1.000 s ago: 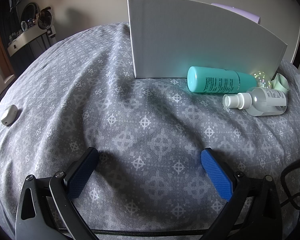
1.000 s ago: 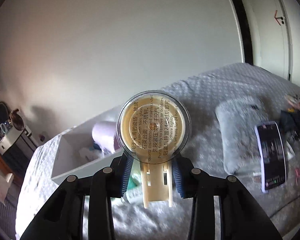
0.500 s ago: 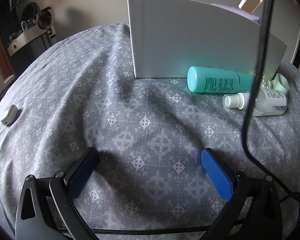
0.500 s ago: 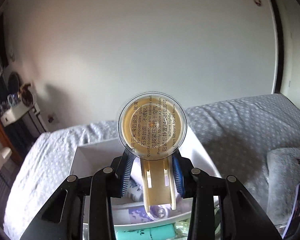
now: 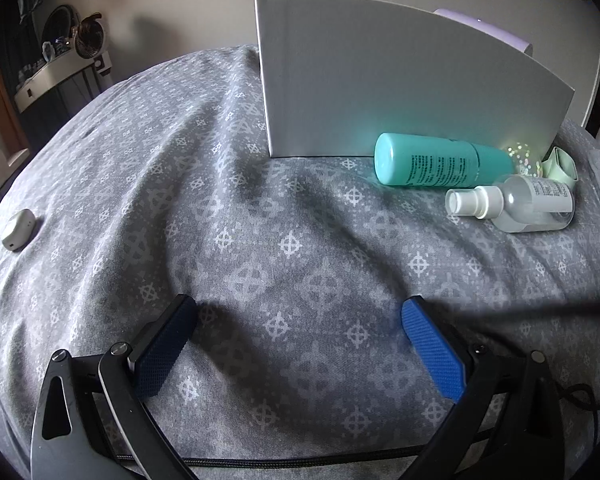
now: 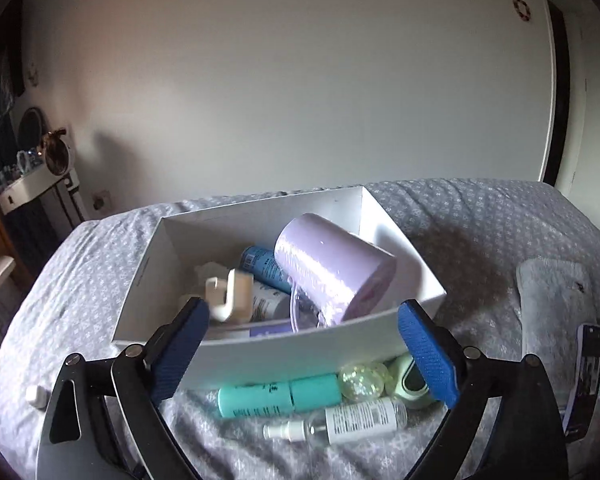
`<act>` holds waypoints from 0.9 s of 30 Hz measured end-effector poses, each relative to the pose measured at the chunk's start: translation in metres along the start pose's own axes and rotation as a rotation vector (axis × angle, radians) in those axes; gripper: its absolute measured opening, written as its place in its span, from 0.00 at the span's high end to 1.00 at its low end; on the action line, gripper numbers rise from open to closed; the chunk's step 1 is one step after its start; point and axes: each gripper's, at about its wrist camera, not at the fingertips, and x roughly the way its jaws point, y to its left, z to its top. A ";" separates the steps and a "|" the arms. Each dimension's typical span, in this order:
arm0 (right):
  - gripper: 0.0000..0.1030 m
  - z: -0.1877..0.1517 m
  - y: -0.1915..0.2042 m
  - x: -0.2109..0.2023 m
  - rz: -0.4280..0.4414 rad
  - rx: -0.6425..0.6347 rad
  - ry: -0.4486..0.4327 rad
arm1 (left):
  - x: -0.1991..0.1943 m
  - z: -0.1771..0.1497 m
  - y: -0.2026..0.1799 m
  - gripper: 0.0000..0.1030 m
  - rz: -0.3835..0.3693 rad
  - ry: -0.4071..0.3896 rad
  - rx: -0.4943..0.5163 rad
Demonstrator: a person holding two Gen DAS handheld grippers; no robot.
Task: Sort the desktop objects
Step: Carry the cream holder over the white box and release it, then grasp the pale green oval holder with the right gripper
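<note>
Over the bed, the right claw hangs above the white box with its pads spread wide, gripping nothing. The cream hook lies inside the box, left of the lilac roll. The left claw rests low, also spread apart, with the teal bottle and clear spray bottle lying far right of it against the box's near wall.

You are looking at a white box on a grey bedspread patterned with pale crosshair motifs. A lilac roll is lying inside it. Outside are lying a teal bottle and a clear spray bottle with a white cap. Blue textured pads are lining your black claws.
</note>
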 end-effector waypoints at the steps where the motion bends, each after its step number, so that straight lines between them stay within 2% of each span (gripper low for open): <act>1: 0.00 -0.012 -0.007 -0.010 0.011 0.015 0.001 | 0.000 0.000 0.000 0.00 0.001 0.000 0.001; 5: 0.00 -0.060 -0.055 -0.023 0.018 0.156 0.061 | 0.000 -0.001 0.000 0.00 0.002 0.000 0.001; 8: 0.00 -0.087 -0.099 -0.007 0.025 0.323 0.194 | 0.000 -0.001 -0.001 0.00 0.002 0.000 0.001; 11: 0.04 -0.092 -0.134 0.003 0.001 0.463 0.221 | 0.000 0.000 0.000 0.00 0.001 0.000 0.001; 13: 0.04 -0.078 -0.141 0.013 -0.046 0.437 0.215 | 0.000 -0.001 -0.001 0.00 0.002 0.000 0.001; 17: 0.04 -0.053 -0.137 0.048 -0.065 0.332 0.271 | 0.000 -0.001 -0.001 0.00 0.002 0.000 0.001; 20: 0.04 -0.040 -0.126 0.078 -0.121 0.238 0.319 | 0.000 0.000 0.000 0.00 0.002 0.000 0.001; 21: 0.06 -0.038 -0.125 0.090 -0.133 0.219 0.343 | 0.000 -0.001 -0.001 0.00 0.002 0.000 0.001; 23: 0.17 -0.038 -0.127 0.112 -0.155 0.204 0.394 | 0.000 -0.001 -0.001 0.00 0.002 0.000 0.001; 25: 0.23 -0.042 -0.132 0.131 -0.172 0.208 0.439 | 0.000 -0.001 0.000 0.00 0.002 0.000 0.001; 27: 0.24 -0.047 -0.137 0.141 -0.166 0.211 0.455 | 0.000 -0.001 -0.001 0.00 0.002 0.000 0.001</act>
